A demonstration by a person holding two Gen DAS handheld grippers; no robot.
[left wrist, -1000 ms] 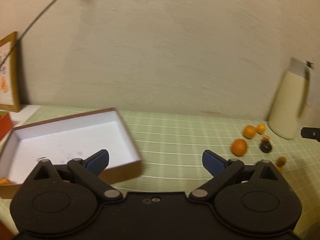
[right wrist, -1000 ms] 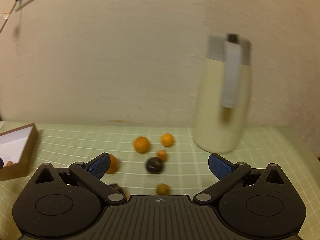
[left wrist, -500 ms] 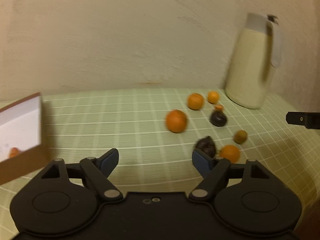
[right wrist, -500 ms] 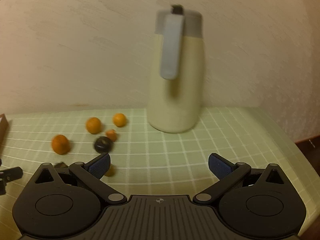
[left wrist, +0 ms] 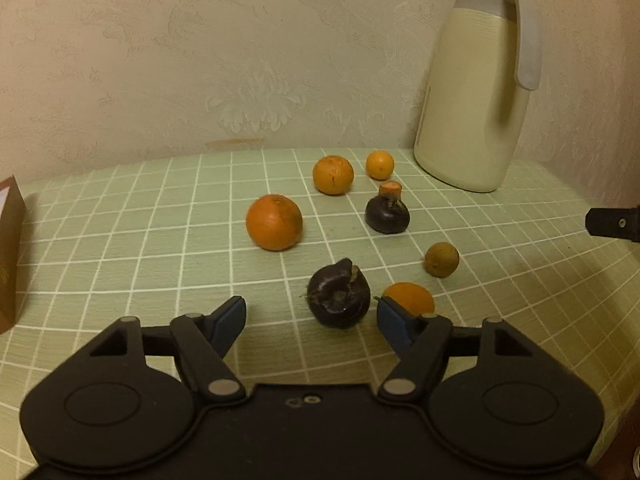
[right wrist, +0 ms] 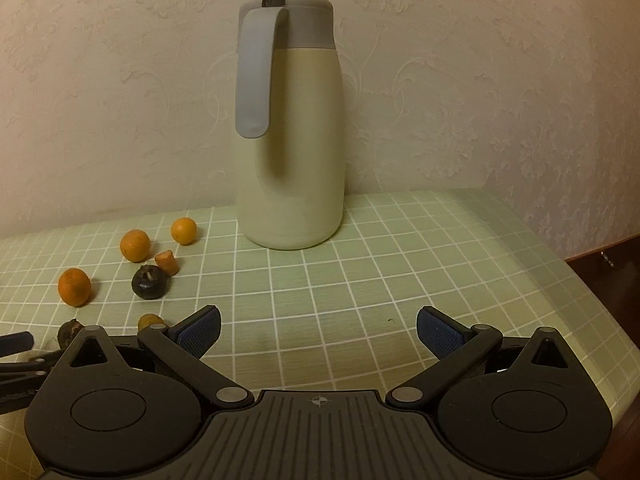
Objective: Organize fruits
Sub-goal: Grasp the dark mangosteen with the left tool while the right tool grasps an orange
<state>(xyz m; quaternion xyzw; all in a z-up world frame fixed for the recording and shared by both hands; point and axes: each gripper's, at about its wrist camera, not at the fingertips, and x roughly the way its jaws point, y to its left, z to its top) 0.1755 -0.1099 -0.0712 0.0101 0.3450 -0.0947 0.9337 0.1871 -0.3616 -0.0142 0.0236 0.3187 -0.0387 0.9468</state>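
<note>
Brown cardboard, the side wall of a box (left wrist: 12, 252), stood at the far left edge of the left wrist view, on a green checked tablecloth (left wrist: 140, 240). Right of it, near the frame centre, lay the largest orange (left wrist: 274, 222). Further right and higher sat a second orange (left wrist: 333, 174), then a small orange (left wrist: 380, 165) just left of the cream jug (left wrist: 472, 92) in the upper right. Below these, a dark round fruit (left wrist: 387, 214) lay with an orange stub (left wrist: 390, 188) right behind it. A second dark fruit (left wrist: 339, 294) lay in the lower centre, between the fingers of the left gripper (left wrist: 312, 316) and nearer the right-hand one. The jaws had just been closing but were still parted, with neither pad pressing the fruit. Behind the right-hand finger a further orange (left wrist: 412, 298) was partly hidden, and a dull brownish fruit (left wrist: 441, 259) lay above it. At the far right edge a black finger tip of the other gripper (left wrist: 612, 224) entered the frame.

In the right wrist view, the fruits were clustered at the left edge. The jug (right wrist: 292, 128), grey-lidded with a grey handle, stood upright in the upper centre. Below it, the right gripper (right wrist: 318, 326) hung with its jaws wide apart over bare cloth (right wrist: 400, 264), nothing between them.
</note>
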